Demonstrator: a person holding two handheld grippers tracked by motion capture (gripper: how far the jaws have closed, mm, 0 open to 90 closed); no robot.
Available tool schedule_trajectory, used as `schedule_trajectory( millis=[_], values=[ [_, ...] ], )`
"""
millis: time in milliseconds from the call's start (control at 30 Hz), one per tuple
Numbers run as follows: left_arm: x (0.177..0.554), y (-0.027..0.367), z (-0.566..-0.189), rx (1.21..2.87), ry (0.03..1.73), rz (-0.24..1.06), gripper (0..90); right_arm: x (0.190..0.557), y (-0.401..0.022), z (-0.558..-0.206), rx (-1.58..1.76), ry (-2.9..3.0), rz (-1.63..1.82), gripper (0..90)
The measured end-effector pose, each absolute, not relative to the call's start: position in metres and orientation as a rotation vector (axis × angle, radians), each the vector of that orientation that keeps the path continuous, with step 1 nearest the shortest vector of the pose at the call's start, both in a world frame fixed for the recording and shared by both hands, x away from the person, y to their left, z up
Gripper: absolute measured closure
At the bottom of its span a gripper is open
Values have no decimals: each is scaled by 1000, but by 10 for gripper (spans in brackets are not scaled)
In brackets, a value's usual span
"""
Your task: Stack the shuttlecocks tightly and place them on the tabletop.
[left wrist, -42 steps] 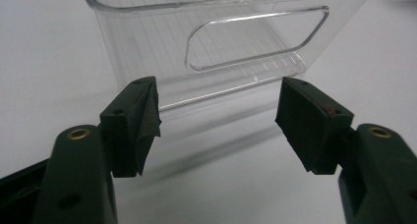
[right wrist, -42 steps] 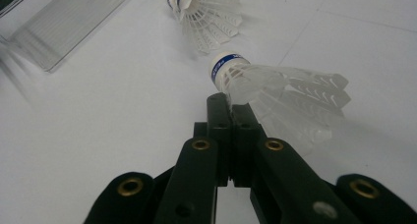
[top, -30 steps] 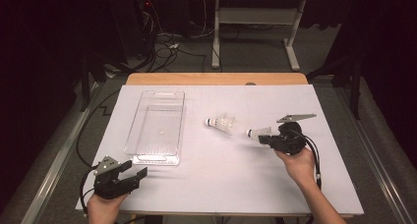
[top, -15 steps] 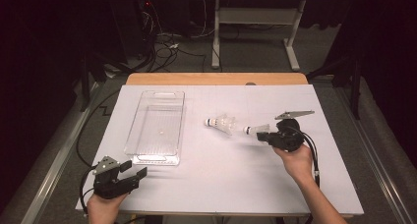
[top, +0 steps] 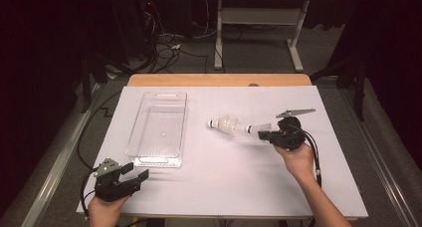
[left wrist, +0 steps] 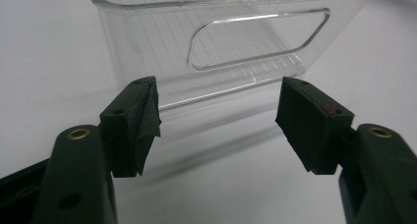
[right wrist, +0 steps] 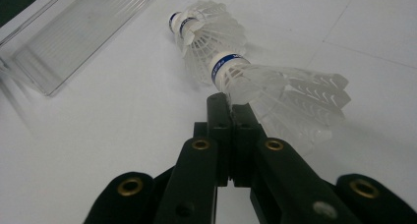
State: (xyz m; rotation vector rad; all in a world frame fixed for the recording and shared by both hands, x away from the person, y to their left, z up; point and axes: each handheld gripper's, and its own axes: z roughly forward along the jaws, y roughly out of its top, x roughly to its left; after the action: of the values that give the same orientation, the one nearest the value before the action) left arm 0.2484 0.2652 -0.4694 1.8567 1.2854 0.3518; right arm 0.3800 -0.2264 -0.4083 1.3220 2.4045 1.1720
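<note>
I see the bench (top: 219, 187) under a smooth matte white sheet, with a bare wooden edge at the far side. On its left stands a long rectangular tray (top: 158, 129) of clear ribbed plastic, with rounded corners and a slot handle cut in its near end wall. My left gripper (top: 130, 179) rests near the bench's front left corner, its black jaws wide apart with nothing between them, facing that handle. My right gripper (top: 262, 134) is right of centre, and its jaws are closed tight on the skirt rim of a white plastic shuttlecock (right wrist: 275, 89). Its long axis runs away from the jaws, and its blue-banded cork end points toward the tray. A second shuttlecock (top: 224, 125) lies just beyond, its cork end also toward the tray.
</note>
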Motion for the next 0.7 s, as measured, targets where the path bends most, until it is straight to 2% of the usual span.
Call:
schedule_trajectory(
  millis=[700],
  values=[
    [248,265,-469,1858,1282,352,334,390,-219,-413,1337,2414,1161,900]
  ],
)
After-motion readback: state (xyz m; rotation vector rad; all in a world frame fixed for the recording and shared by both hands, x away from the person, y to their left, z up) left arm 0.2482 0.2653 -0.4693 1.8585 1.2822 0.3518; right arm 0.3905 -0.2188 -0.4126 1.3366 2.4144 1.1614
